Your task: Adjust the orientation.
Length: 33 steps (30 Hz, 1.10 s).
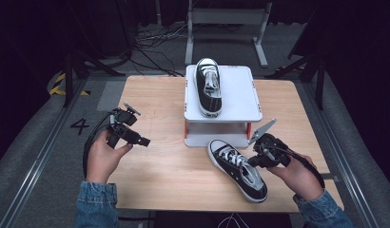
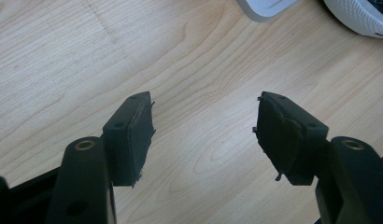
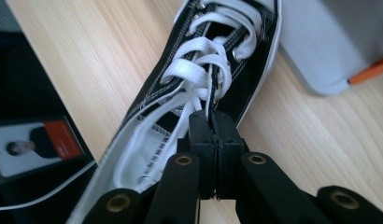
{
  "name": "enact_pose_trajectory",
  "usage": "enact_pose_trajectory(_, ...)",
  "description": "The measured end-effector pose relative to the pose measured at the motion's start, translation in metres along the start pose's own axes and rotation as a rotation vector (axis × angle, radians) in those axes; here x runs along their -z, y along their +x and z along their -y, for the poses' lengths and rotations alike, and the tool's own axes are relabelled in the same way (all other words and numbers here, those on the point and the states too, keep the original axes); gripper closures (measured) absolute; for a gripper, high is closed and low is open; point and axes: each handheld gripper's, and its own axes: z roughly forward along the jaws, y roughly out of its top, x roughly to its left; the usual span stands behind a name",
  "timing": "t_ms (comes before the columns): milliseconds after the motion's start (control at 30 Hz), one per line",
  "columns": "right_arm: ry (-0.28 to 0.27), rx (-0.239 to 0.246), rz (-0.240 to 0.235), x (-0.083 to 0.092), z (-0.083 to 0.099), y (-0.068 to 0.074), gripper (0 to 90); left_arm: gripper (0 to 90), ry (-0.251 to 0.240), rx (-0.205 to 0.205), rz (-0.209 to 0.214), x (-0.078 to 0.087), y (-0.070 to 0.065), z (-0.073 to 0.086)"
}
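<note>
A black canvas sneaker with white laces [image 1: 237, 167] lies on the wooden table [image 1: 155, 171] in front of the stand, toe toward the stand. My right gripper [image 1: 253, 160] is shut on the sneaker's upper edge beside the laces, at its right side. The right gripper view shows the jaws [image 3: 213, 122] pressed together on the black canvas by the eyelets of the sneaker [image 3: 199, 70]. My left gripper [image 1: 143, 141] hovers open over bare wood at the table's left. In its own view the left gripper [image 2: 204, 126] holds nothing, and the sneaker's white toe [image 2: 362, 16] sits at the top right.
A second matching sneaker [image 1: 209, 88] rests on a white raised stand [image 1: 240, 95] at the table's far middle, heel toward me. The stand's corner [image 3: 320, 42] has an orange leg. A lanyard badge [image 3: 35, 144] hangs below the table's near edge. Cables cover the floor behind.
</note>
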Motion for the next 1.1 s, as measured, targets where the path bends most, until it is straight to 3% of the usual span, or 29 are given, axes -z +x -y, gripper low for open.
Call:
enact_pose_trajectory(100,0.075,0.009,0.082,-0.013,0.002,0.0,87.4,37.0,0.006,-0.008,0.003,-0.001,-0.001,0.0)
enact_pose_trajectory(167,0.045,0.021,0.047,-0.015,0.006,-0.003,81.7,37.0,0.007,-0.004,0.005,-0.001,-0.001,0.0)
enact_pose_trajectory(233,0.029,0.018,0.059,-0.014,0.008,-0.004,65.7,37.0,0.009,-0.004,0.0,-0.002,0.001,0.0)
enact_pose_trajectory(367,0.057,0.038,0.069,-0.018,0.011,-0.007,52.8,36.8,0.014,-0.001,0.007,-0.004,0.001,-0.001)
enact_pose_trajectory(500,0.082,0.129,0.087,-0.025,0.009,-0.003,45.9,36.6,0.013,0.003,0.01,-0.004,0.0,-0.001)
enact_pose_trajectory(600,0.082,0.204,0.086,-0.031,0.005,0.001,43.4,36.6,0.018,-0.003,0.007,-0.004,0.0,-0.001)
enact_pose_trajectory(767,0.092,0.231,0.1,-0.039,-0.004,-0.001,41.8,36.6,0.02,-0.001,0.012,-0.005,0.0,-0.001)
enact_pose_trajectory(867,0.073,0.297,0.102,-0.042,-0.009,-0.001,43.0,36.6,0.021,0.0,0.011,-0.007,0.0,-0.001)
enact_pose_trajectory(1100,0.059,0.381,0.13,-0.04,-0.02,0.01,47.6,36.6,0.031,0.001,0.013,-0.009,0.001,-0.002)
